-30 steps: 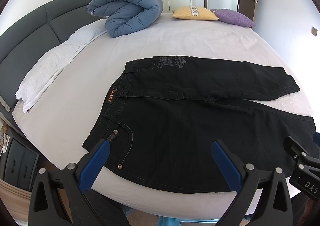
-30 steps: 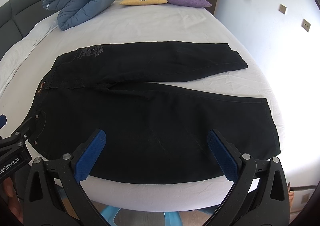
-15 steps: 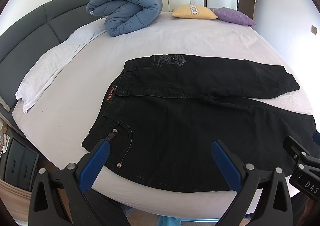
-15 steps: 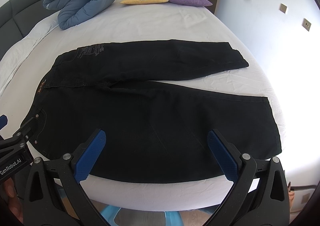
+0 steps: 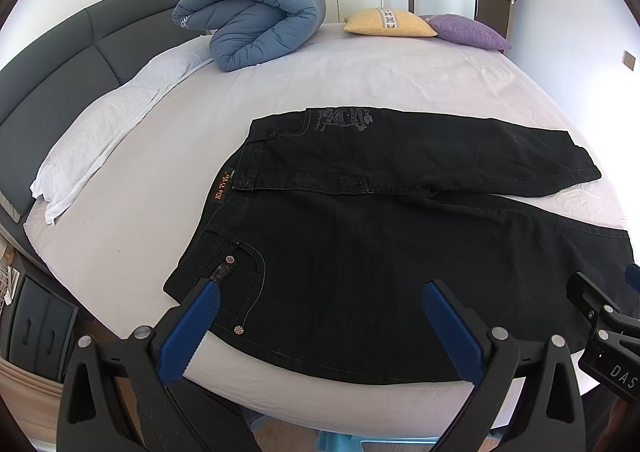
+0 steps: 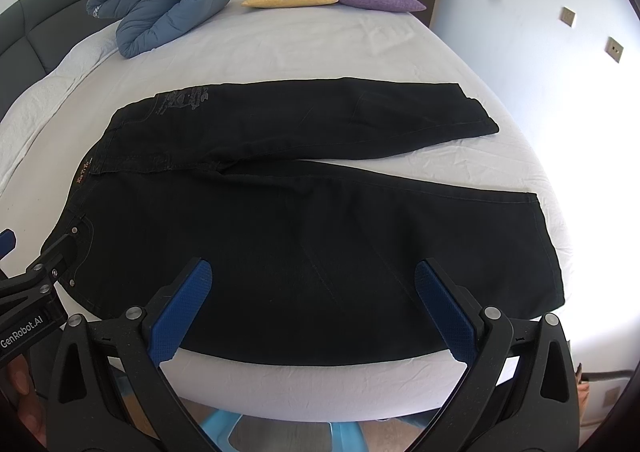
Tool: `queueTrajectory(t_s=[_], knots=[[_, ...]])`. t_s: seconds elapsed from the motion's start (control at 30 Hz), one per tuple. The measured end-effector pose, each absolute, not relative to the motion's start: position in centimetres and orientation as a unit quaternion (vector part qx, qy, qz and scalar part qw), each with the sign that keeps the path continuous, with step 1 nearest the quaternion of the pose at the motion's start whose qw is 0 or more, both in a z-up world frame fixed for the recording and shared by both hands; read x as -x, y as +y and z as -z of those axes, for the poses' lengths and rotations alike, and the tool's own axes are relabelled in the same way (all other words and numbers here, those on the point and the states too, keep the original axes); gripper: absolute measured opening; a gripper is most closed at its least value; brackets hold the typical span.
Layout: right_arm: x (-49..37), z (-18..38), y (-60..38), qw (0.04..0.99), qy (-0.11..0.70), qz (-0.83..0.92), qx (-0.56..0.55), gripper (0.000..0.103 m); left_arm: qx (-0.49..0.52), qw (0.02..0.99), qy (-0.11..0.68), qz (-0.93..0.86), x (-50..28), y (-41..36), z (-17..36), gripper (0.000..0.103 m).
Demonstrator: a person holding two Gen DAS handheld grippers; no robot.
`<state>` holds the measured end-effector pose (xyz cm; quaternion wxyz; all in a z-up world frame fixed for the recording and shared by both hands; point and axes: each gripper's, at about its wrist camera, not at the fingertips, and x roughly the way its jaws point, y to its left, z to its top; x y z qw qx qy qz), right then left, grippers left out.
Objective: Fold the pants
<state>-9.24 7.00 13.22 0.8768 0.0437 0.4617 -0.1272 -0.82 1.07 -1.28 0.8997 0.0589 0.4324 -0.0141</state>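
A wide bed (image 5: 360, 63) with a pale sheet fills both views, its dark padded headboard (image 5: 60, 79) along the left. At the far end sit a rolled blue duvet (image 5: 256, 15), a yellow cushion (image 5: 388, 21) and a purple cushion (image 5: 468, 31); a white pillow (image 5: 108, 127) lies along the left edge.

The black pants (image 5: 380, 244) lie flat on the near part of the bed, waistband to the left and leg ends to the right. The two legs are spread in a narrow V: the far leg (image 6: 320, 119) runs right toward the far side, the near leg (image 6: 360, 252) lies close to the near edge of the mattress. A small orange label (image 5: 222, 187) marks the waistband.

The left gripper (image 5: 320, 328) hovers above the near hip pocket area with its blue pads wide apart, holding nothing. The right gripper (image 6: 312, 304) hovers over the near leg, also spread open and empty.

No fold looks made yet, so this seems the opening step: reaching for the near edge. The next move likely calls for the left tool to pinch the near waistband corner and the right to pinch the near leg's hem or side seam, both catching all layers, then lifting together to lay the near leg over the far one.
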Motion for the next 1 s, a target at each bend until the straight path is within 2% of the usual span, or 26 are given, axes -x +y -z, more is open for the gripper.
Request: queueTrajectory(t_s=[0.43,0.53,0.63,0.73,0.8,0.87,1.0], knots=[[7.9,-13.0,7.3,0.884,0.460,0.078,-0.035,0.103,-0.070,0.898,0.431,0.051,-1.0,2.0,2.0,0.103],[5.9,-13.8,7.1,0.891,0.452,0.021,-0.040,0.103,-0.112,0.897,0.424,0.063,-3.2,2.1,2.6,0.103],[2.9,-15.1,6.8,0.900,0.435,-0.027,-0.020,0.103,-0.118,0.908,0.384,0.116,-5.5,3.1,2.5,0.103],[-0.4,-15.8,6.4,0.905,0.421,-0.060,0.010,0.103,-0.107,0.878,0.449,0.126,-10.0,4.5,3.3,0.103],[-3.4,-15.7,5.9,0.903,0.421,-0.080,0.025,0.103,-0.073,0.875,0.458,0.136,-13.0,5.7,3.4,0.103],[-6.2,-15.3,5.4,0.898,0.425,-0.111,0.028,0.103,-0.106,0.872,0.457,0.137,-16.8,6.1,3.8,0.103],[-12.0,-13.6,4.6,0.880,0.450,-0.142,0.054,0.087,-0.172,0.853,0.465,0.162,-24.1,5.7,4.8,0.103]])
